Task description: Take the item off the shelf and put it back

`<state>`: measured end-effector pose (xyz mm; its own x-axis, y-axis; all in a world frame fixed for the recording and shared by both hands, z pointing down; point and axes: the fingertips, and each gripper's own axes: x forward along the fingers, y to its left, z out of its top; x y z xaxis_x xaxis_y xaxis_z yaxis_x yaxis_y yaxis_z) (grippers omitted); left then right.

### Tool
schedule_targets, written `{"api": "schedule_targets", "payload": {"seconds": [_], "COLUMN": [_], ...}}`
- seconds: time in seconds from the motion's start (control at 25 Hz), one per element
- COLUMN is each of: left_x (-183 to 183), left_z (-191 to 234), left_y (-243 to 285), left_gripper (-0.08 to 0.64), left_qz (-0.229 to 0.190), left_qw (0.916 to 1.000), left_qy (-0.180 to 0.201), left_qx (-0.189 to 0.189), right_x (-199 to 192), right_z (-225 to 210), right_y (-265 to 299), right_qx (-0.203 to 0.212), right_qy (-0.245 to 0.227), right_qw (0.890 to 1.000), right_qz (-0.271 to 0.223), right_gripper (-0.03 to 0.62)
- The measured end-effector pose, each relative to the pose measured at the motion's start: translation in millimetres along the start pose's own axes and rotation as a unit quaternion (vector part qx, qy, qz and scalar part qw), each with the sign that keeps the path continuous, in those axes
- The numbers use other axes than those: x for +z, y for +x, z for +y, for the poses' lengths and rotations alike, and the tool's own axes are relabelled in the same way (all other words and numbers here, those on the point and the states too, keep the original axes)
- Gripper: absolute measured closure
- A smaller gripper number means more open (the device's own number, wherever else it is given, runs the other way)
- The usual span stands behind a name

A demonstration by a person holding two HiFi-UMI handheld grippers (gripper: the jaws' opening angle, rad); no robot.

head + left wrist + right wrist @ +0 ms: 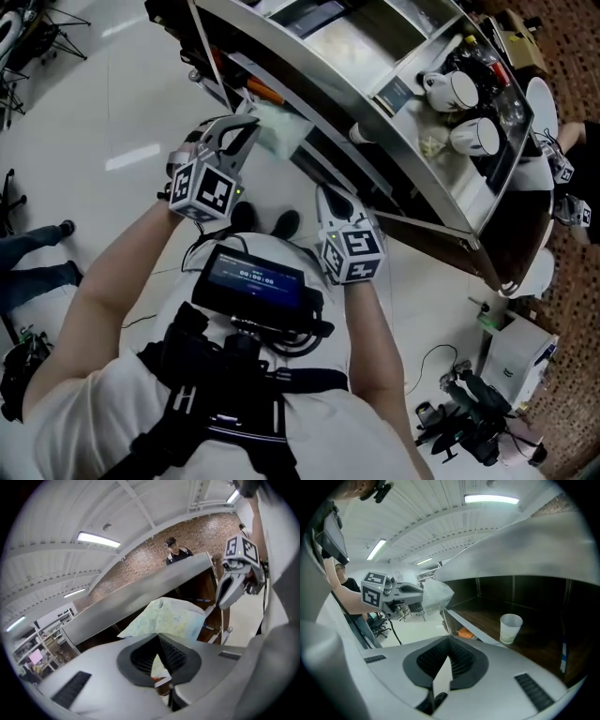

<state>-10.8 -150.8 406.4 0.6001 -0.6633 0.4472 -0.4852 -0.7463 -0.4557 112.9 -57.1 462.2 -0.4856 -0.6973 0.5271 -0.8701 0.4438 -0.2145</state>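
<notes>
A pale green-and-white soft packet (283, 133) hangs just in front of the steel-edged shelf unit (394, 178). My left gripper (251, 127) is shut on its near edge. In the left gripper view the packet (171, 618) sticks up past the closed jaws (158, 638), with the shelf's metal ledge (140, 597) behind it. My right gripper (326, 195) sits lower and to the right, close to the shelf front. Its jaws (449, 641) are shut with nothing between them. The right gripper view also shows the left gripper (393, 595) carrying the packet (436, 595).
A paper cup (509, 627) stands on the dark wooden shelf board, an orange item (465, 633) lies near its front edge. Two white mugs (453, 91) sit on a higher level. A screen (253, 279) hangs on my chest. Gear and cables (478, 417) lie on the floor at right.
</notes>
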Motion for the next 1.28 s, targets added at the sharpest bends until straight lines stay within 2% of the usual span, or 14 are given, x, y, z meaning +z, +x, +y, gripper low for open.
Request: {"api": "schedule_targets", "payload": {"seconds": [0.12,0.2,0.36,0.6,1.28], "left_x": [18.9,39.4,65.4,81.7,75.8], "left_z": [7.9,13.8,19.8,17.1,19.2], "left_y": [-12.5,-20.0,-33.2,-36.8,-36.2], "left_gripper": [0.552,0.552,0.552,0.552,0.552], "left_qz": [-0.043,-0.077,-0.101,-0.119,-0.116], "left_qw": [0.9982,0.9954,0.9907,0.9892,0.9892], "left_qy": [-0.041,-0.056,-0.090,-0.085,-0.089], "left_qx": [-0.008,-0.012,-0.009,-0.012,-0.003], "right_x": [2.5,3.3,4.7,5.0,7.1], "right_z": [0.5,1.3,3.1,2.0,2.4], "right_y": [-0.5,-1.4,-4.5,-5.8,-1.8], "right_qx": [0.002,0.004,0.007,0.008,0.010], "right_qy": [0.000,0.001,0.002,0.002,0.005], "right_qw": [1.000,1.000,1.000,1.000,1.000], "right_qz": [-0.005,-0.008,-0.014,-0.015,-0.015], "right_gripper": [0.584,0.584,0.584,0.584,0.584]}}
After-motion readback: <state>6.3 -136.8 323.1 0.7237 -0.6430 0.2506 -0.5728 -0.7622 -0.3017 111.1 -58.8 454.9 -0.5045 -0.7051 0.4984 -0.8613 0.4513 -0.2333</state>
